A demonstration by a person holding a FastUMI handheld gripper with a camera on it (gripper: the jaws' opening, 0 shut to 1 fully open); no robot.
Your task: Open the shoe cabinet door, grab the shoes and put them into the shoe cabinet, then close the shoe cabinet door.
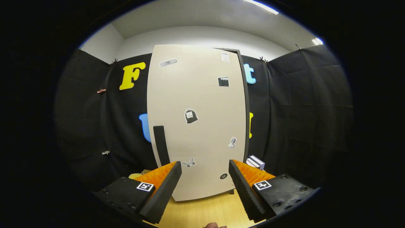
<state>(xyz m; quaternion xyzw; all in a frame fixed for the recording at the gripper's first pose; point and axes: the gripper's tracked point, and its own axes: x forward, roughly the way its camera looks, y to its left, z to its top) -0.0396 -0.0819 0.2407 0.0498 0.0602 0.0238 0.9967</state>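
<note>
A tall beige shoe cabinet (196, 104) stands straight ahead on the wooden floor, its door shut and dotted with small stickers. A black vertical handle (161, 145) runs along the door's lower left edge, just beyond my left finger. My gripper (205, 166) is open, with nothing between its fingers, pointing at the lower part of the door a short way off. A bit of something yellow (135, 175) peeks out behind my left finger; I cannot tell what it is.
Black cloth walls close in the booth on both sides and behind the cabinet. A small white box-like object (255, 162) lies on the floor by the cabinet's right foot. Light wooden floor (205, 210) stretches between my fingers and the cabinet. A fingertip (212, 225) shows below.
</note>
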